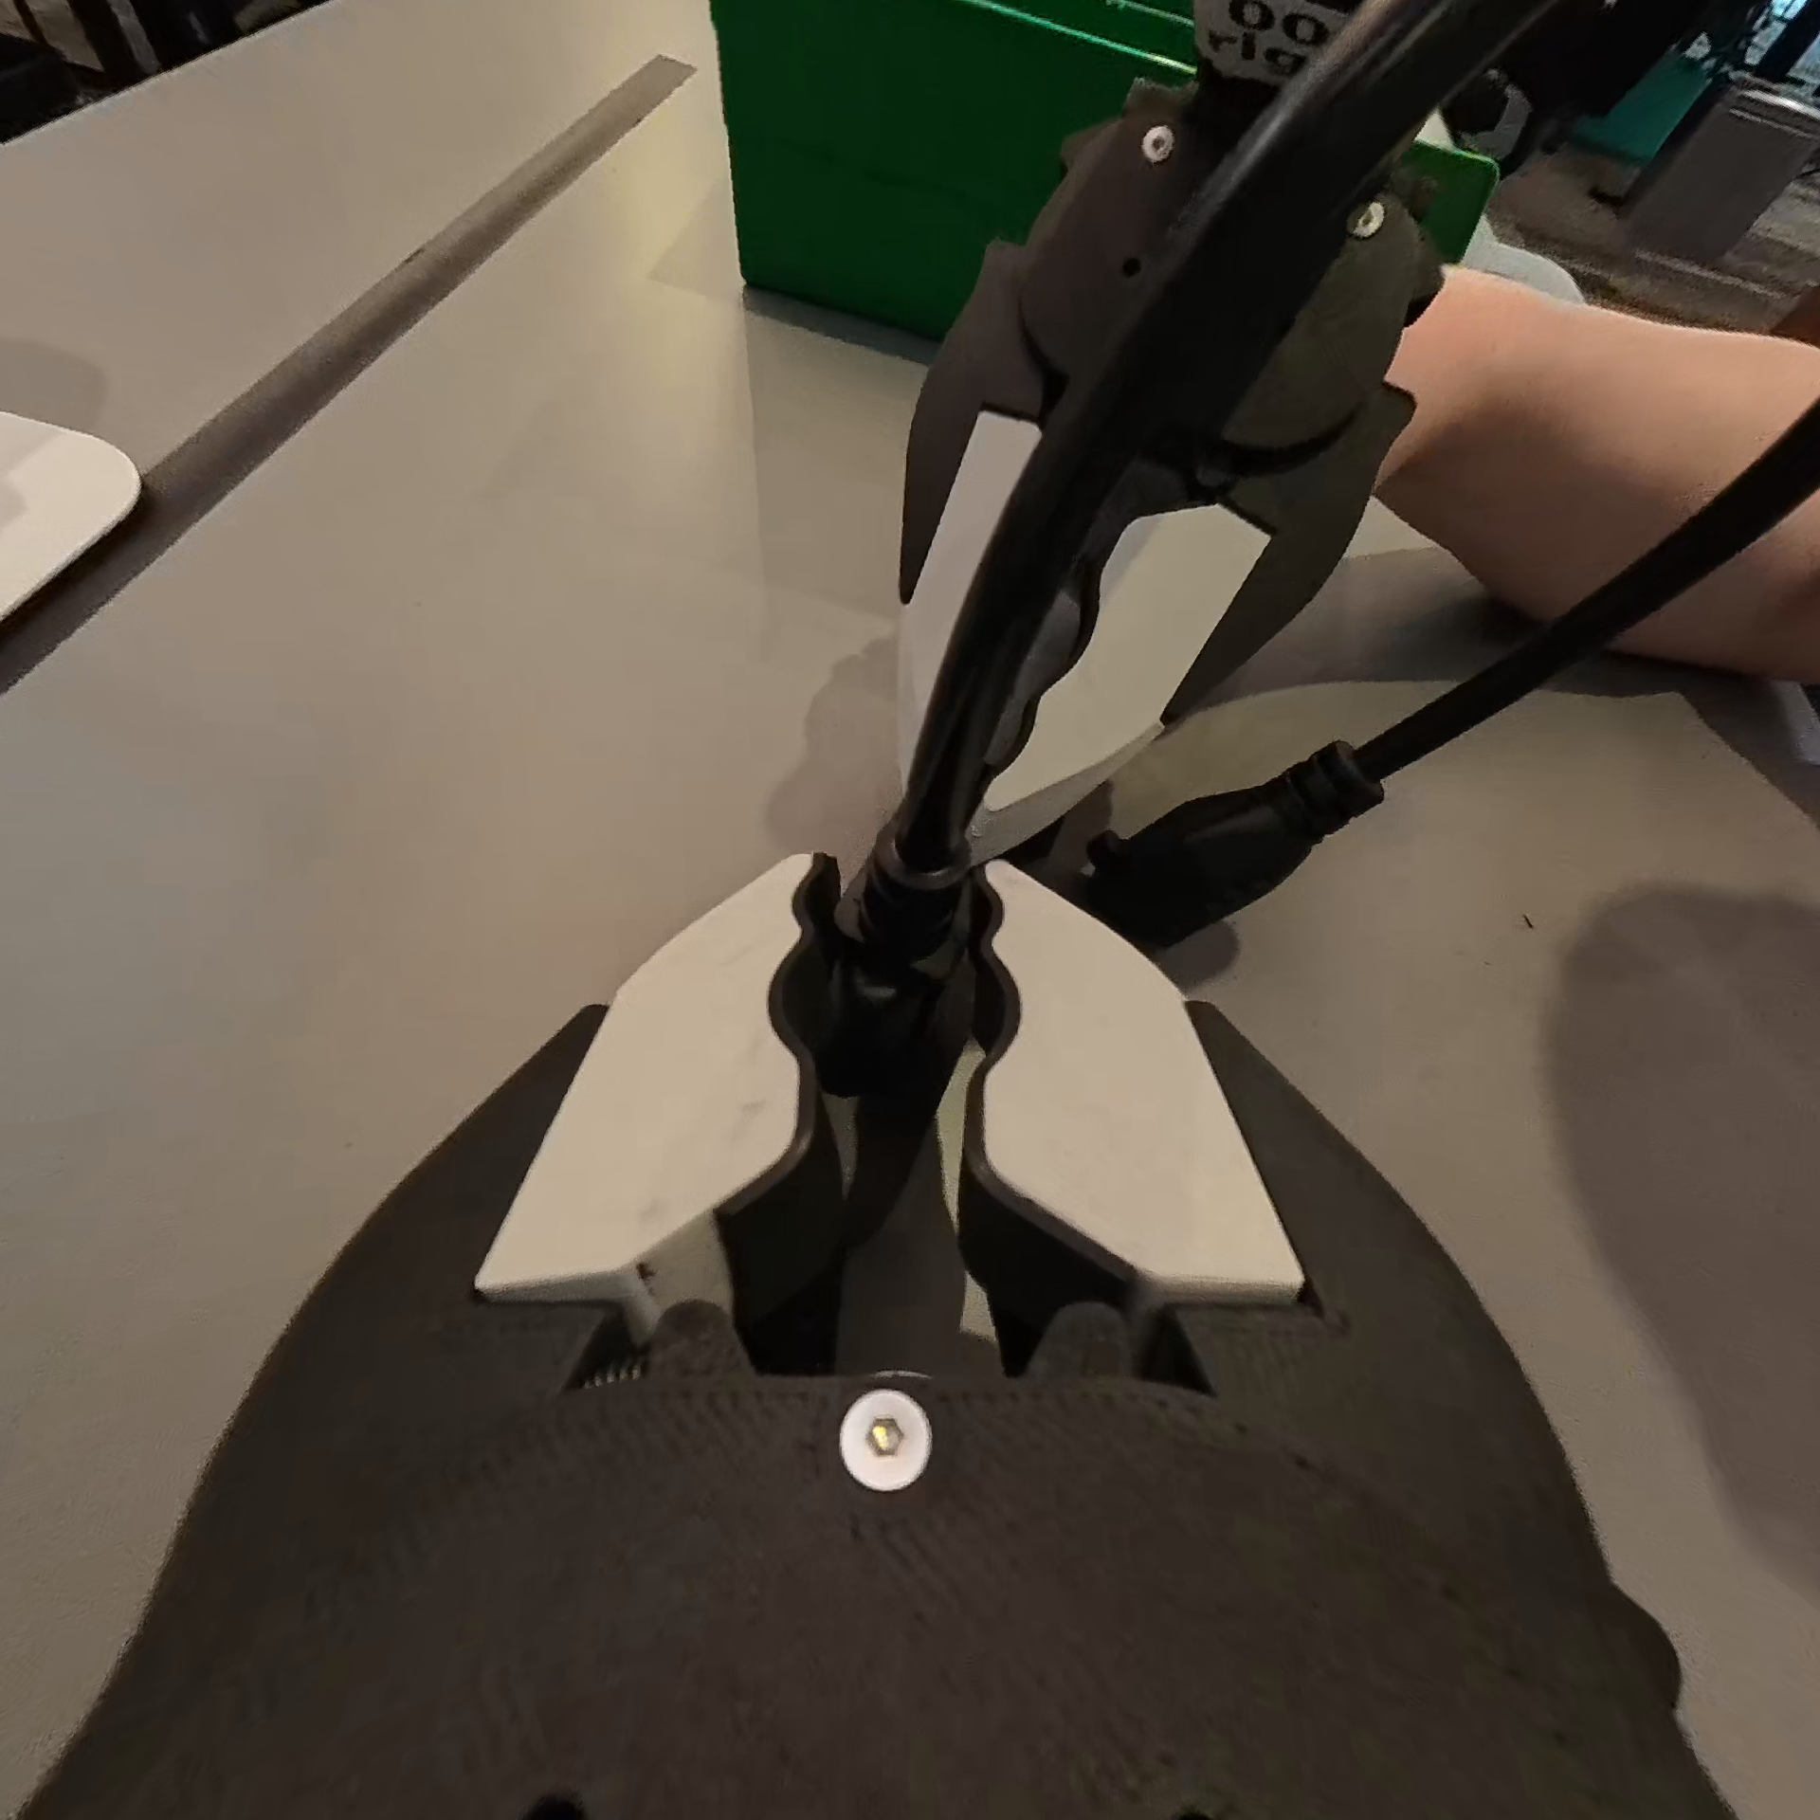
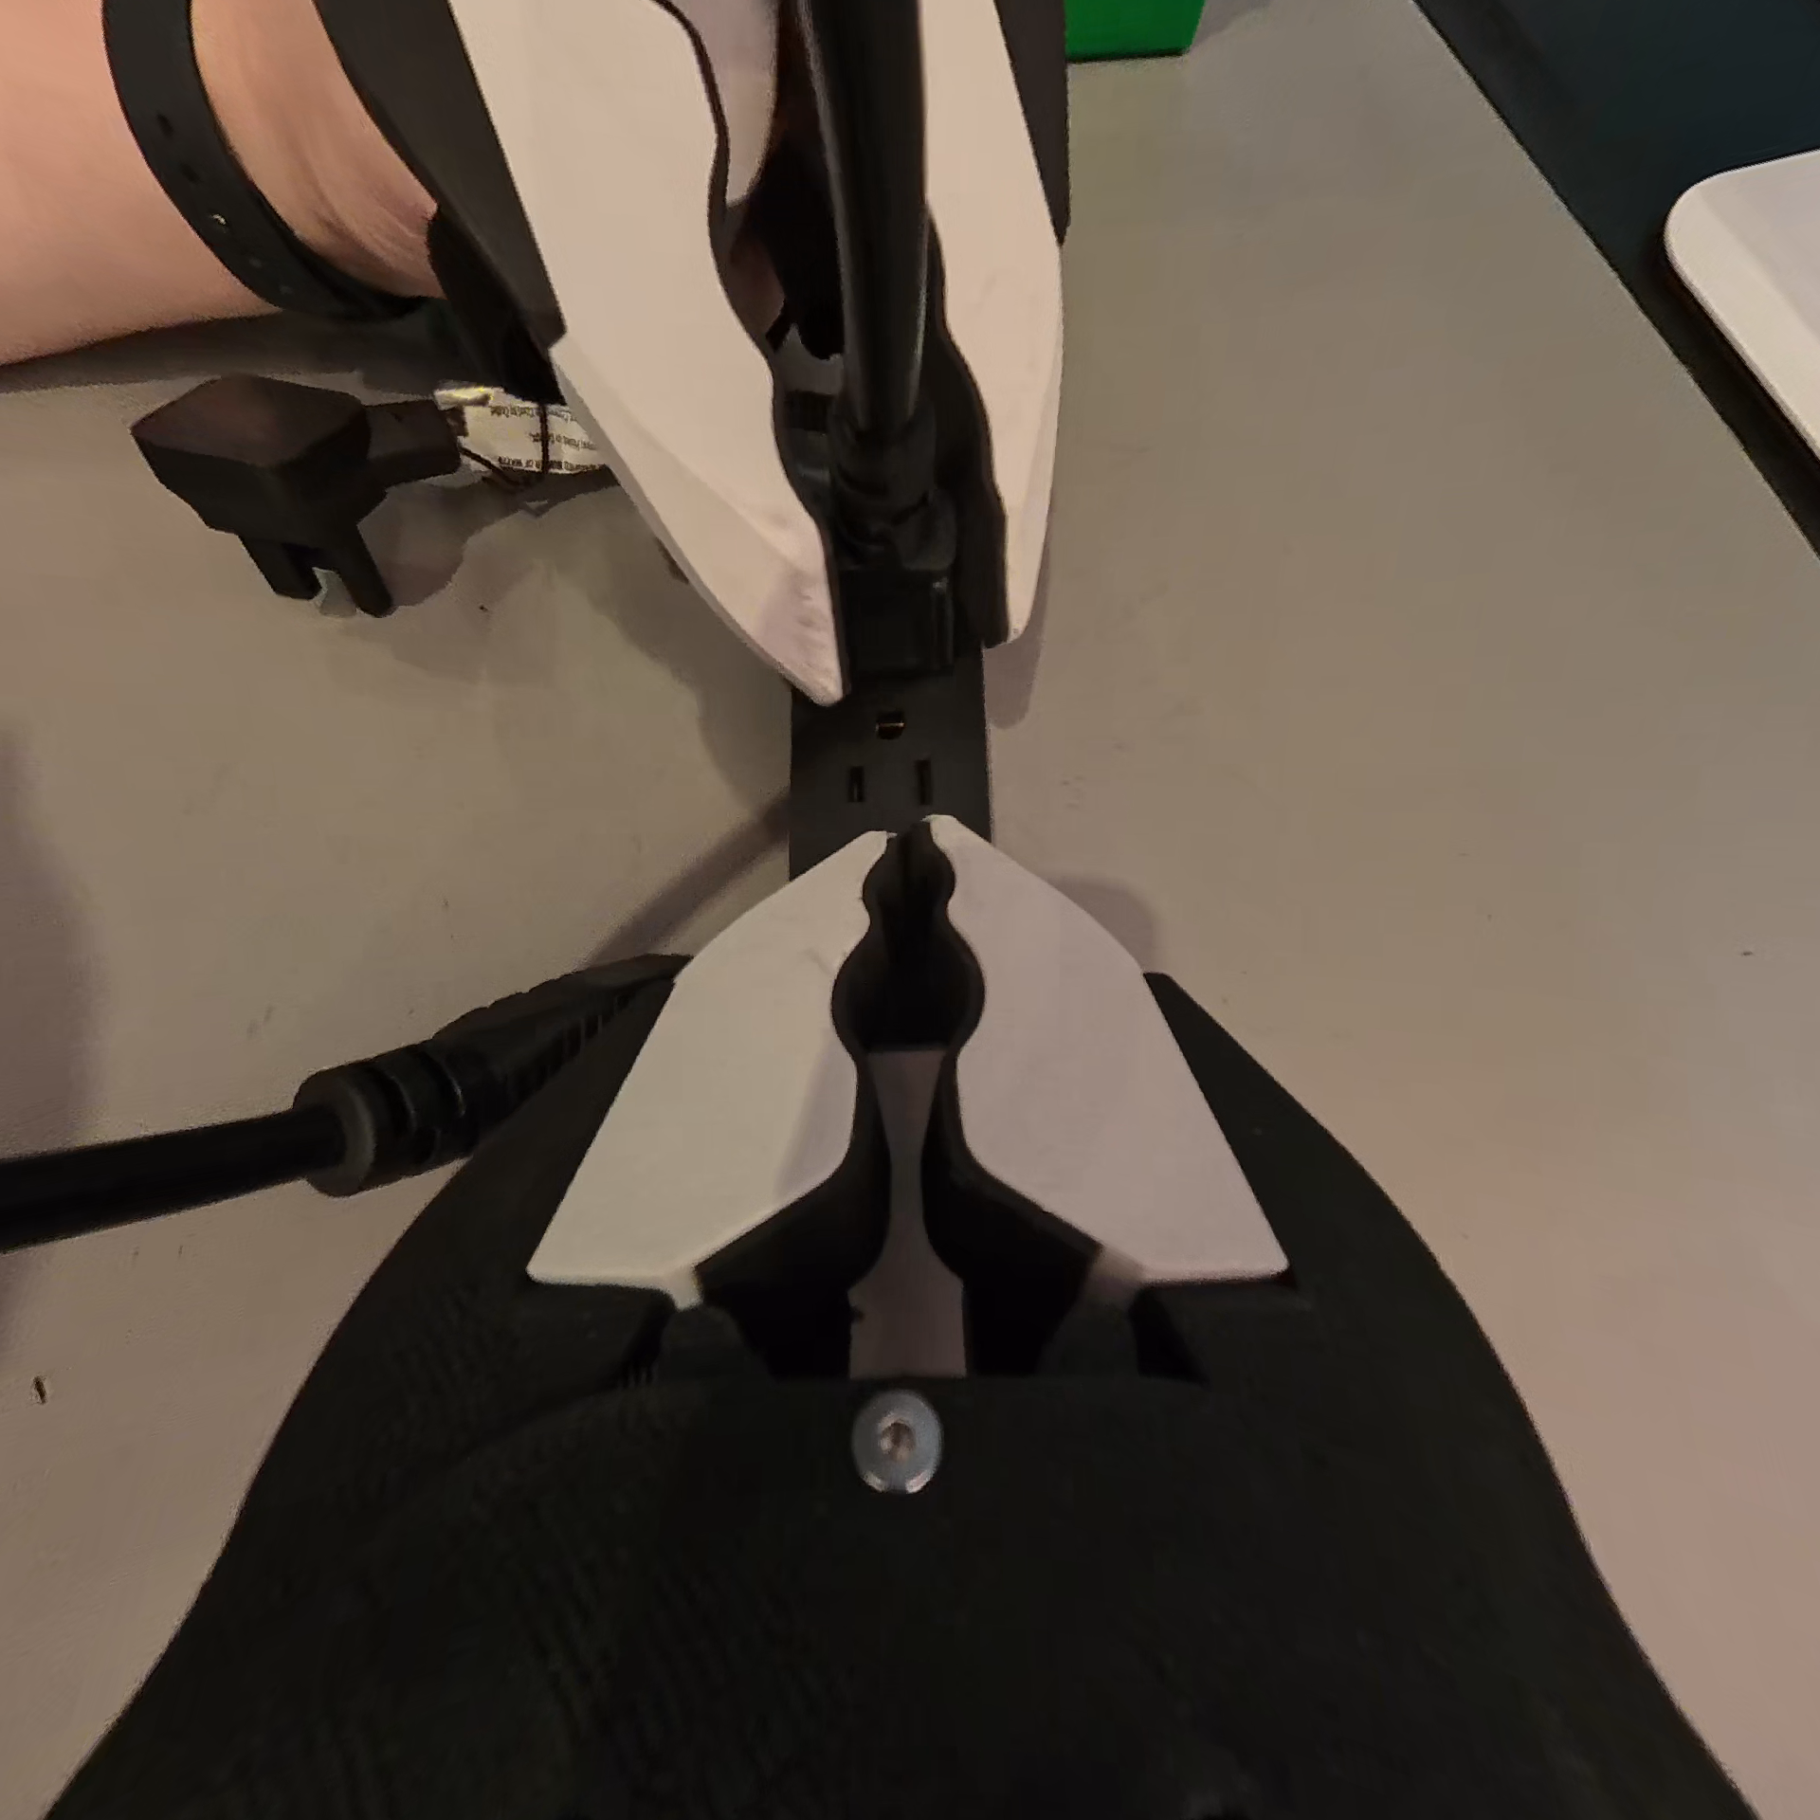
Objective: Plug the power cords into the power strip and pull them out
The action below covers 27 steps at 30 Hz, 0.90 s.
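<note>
Over the power strip [image 2: 889, 758], one plug [image 2: 891, 581] sat clamped in the left gripper [image 2: 901, 630] — seated or not, unclear.
Right gripper [image 2: 911, 837] pinched together on the strip; two cords (another plug [image 2: 261, 463], a connector [image 2: 512, 1034]) lay loose — most work remained.

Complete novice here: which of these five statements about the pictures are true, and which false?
1. The left gripper clamps a black plug on a thick cord. True.
2. The right gripper is spread wide. False: its white fingers are shut, above the black power strip.
3. An uncovered socket shows between the grippers. True.
4. The plastic box is red. False: the plastic box is green.
5. Another black plug lies loose on the grey table. True.
</note>
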Each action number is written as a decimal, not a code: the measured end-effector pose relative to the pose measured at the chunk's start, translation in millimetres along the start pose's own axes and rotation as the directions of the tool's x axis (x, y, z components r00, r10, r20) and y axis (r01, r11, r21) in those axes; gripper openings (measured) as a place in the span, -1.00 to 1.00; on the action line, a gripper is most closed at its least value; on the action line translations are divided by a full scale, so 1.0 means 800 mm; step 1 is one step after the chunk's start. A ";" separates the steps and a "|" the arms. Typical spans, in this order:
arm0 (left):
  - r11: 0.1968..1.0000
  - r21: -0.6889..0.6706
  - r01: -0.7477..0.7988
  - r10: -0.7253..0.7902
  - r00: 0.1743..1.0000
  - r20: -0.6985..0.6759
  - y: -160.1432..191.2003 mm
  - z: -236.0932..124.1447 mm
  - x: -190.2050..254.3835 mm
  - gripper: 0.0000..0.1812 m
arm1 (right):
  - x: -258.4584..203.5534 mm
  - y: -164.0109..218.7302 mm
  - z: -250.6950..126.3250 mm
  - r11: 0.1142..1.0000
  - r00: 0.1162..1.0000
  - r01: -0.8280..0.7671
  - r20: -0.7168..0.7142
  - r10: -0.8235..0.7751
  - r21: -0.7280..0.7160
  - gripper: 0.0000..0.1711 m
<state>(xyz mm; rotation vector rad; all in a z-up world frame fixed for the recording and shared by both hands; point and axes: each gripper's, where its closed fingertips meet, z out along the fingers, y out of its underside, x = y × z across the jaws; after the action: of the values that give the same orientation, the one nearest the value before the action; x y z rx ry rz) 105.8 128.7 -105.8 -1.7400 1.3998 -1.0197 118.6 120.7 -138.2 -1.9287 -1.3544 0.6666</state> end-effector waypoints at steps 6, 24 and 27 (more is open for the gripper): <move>0.998 0.023 0.060 -0.058 0.996 -0.072 0.008 -0.009 0.001 -0.75 | -0.003 0.000 0.003 1.000 1.000 -0.011 0.020 0.011 0.019 -0.89; 0.997 0.024 0.072 -0.070 0.994 -0.083 0.006 -0.009 0.000 -0.75 | -0.005 -0.001 0.004 0.999 0.999 -0.020 0.037 0.018 0.035 -0.88; 0.999 0.007 0.040 -0.040 0.997 -0.059 0.004 -0.008 0.002 -0.75 | -0.005 -0.002 0.003 0.999 0.999 -0.018 0.033 0.017 0.036 -0.89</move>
<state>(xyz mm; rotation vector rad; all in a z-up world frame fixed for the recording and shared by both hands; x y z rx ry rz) 99.1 126.2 -105.2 -1.7515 1.3998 -1.1050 114.6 117.8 -138.2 -1.9105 -1.3380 0.7288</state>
